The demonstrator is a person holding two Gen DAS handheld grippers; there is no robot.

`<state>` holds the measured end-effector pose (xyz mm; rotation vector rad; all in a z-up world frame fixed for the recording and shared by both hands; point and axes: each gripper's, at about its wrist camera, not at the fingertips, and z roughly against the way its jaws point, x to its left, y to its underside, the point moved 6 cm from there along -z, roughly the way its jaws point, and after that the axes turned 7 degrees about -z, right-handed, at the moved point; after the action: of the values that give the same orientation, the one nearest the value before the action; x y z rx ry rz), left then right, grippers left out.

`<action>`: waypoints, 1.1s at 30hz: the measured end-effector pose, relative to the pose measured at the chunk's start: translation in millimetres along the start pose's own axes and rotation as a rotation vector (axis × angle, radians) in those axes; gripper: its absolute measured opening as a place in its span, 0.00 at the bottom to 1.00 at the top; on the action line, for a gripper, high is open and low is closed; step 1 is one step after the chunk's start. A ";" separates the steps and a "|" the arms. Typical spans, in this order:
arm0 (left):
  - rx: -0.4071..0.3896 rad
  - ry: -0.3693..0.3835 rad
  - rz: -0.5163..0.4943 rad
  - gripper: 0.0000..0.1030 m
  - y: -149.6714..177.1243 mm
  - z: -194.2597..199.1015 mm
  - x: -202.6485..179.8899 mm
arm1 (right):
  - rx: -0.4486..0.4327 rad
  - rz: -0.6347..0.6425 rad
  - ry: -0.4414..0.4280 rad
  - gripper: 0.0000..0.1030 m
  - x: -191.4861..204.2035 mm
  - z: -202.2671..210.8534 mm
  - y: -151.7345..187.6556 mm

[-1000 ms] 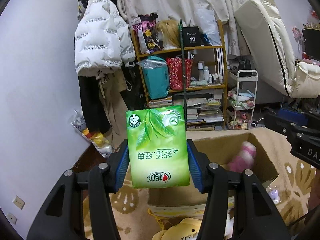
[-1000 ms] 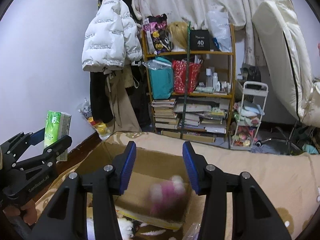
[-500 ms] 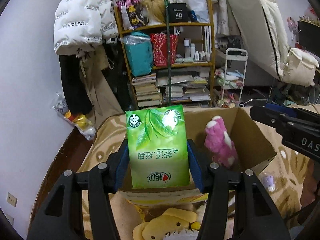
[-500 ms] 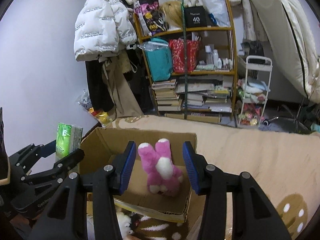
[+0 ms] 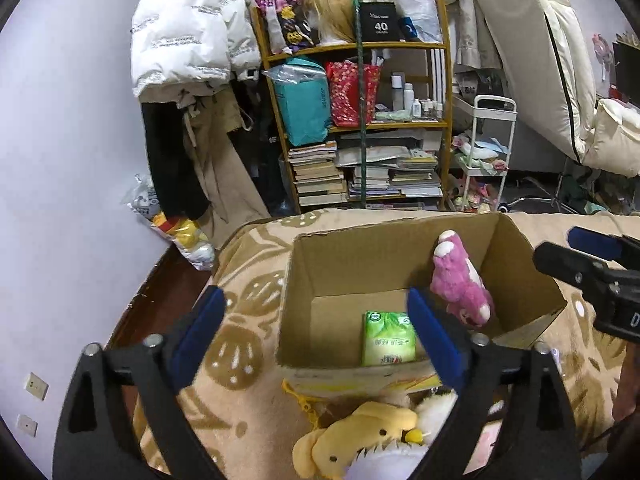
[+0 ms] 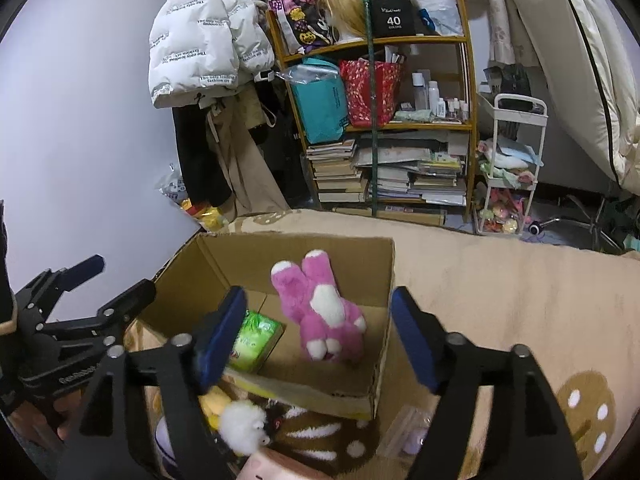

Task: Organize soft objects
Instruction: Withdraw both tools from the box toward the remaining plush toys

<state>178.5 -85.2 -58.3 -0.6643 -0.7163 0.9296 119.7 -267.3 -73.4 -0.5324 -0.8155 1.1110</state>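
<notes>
An open cardboard box (image 5: 304, 320) (image 6: 380, 360) stands on a beige patterned blanket. A green tissue pack (image 5: 387, 338) (image 6: 256, 338) lies on its floor. A pink plush rabbit (image 5: 458, 284) (image 6: 320, 308) leans against the box's right wall. My left gripper (image 5: 316, 332) is open and empty above the box's near left edge. My right gripper (image 6: 316, 328) is open and empty above the box. A yellow plush (image 5: 356, 436) and a white fluffy toy (image 6: 242, 426) lie in front of the box.
A brown and white plush (image 6: 320, 436) lies by the box's near wall. A cluttered bookshelf (image 5: 360, 120) and a white cart (image 5: 486, 152) stand behind the bed. A white jacket (image 5: 188, 28) hangs at the left. The blanket (image 6: 500, 280) spreads to the right.
My left gripper has opened and let go of the tissue pack, which now lies in the box. My right gripper has opened wider. The pink rabbit has settled inside the box.
</notes>
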 end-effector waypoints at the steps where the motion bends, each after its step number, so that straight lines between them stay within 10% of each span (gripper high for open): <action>1: -0.008 -0.009 0.006 0.95 -0.2 4.7 0.6 | -0.001 0.002 0.000 0.90 -1.8 3.2 1.0; 33: 0.103 -0.016 0.100 0.99 52.4 73.5 0.2 | 0.070 -0.159 0.049 1.00 -23.4 51.3 38.4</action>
<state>96.5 -47.5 -55.0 -0.6069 -0.6496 1.0575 52.1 -275.8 -77.6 -0.4273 -0.7602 0.9727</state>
